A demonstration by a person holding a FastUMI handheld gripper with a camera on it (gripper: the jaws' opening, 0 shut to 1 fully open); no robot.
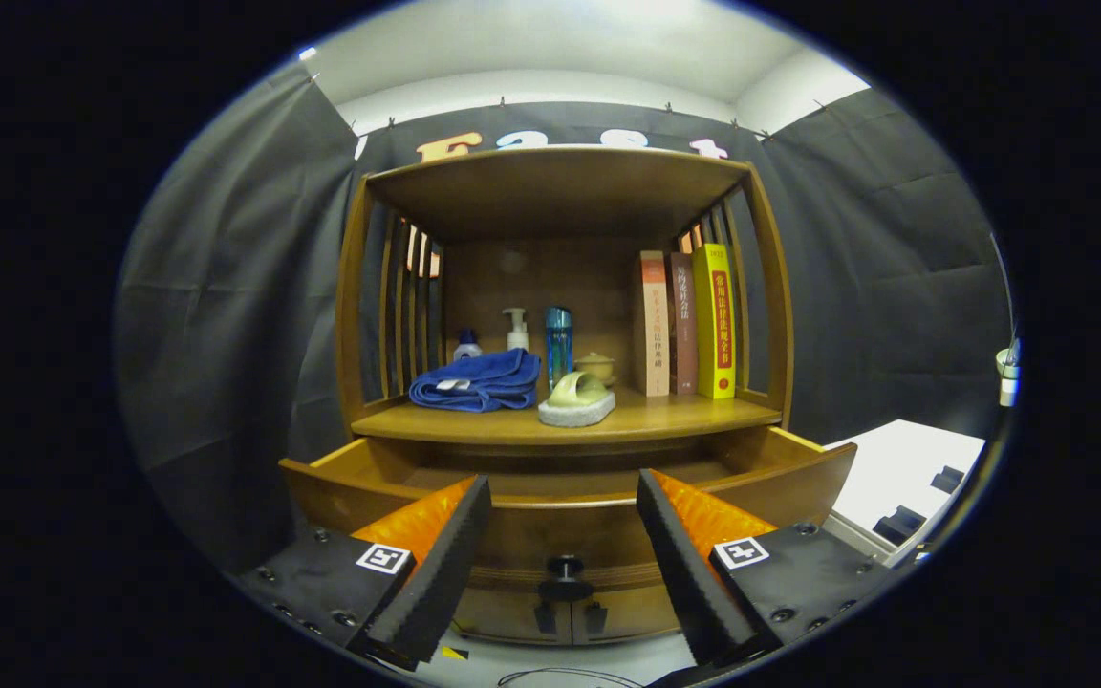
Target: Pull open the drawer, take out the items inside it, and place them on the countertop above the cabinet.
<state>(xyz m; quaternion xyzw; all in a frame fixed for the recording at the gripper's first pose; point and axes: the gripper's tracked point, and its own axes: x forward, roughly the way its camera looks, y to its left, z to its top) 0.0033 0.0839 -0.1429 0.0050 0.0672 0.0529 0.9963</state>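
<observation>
gripper (562, 549) fingers spread wide, empty, facing open drawer (565, 535)

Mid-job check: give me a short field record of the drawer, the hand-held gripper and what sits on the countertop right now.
drawer: pulled open, its knob between and just beyond the fingers
drawer contents: inside hidden by the front panel, cannot tell
hand-held gripper: open, fingers apart in front of the drawer front, holding nothing
countertop: wooden shelf surface above the drawer
on countertop: folded blue towel, sponge-like scrubber, pump bottle, blue bottle, small lidded pot, three upright books
</observation>
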